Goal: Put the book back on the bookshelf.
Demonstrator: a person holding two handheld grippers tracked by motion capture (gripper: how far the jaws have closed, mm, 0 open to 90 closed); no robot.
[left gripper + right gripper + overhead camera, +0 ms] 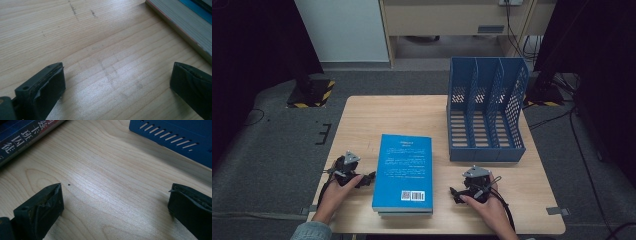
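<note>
Pale wooden table (362,115) on grey carpet, dark drapes either side. Two stacked books (404,172) lie flat at the near edge, blue cover up, between the left gripper (368,178) and right gripper (455,192), just beside each. Both jaws gape wide, empty. One blue file rack (486,112) stands behind.

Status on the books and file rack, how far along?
Nothing looks done: the blue books lie stacked flat on the table, and the blue file rack shows no books in its slots. Nothing in hand: the left hand-held gripper and right hand-held gripper flank the stack, jaws open. Left, presumably: gripping and filing the books.
</note>
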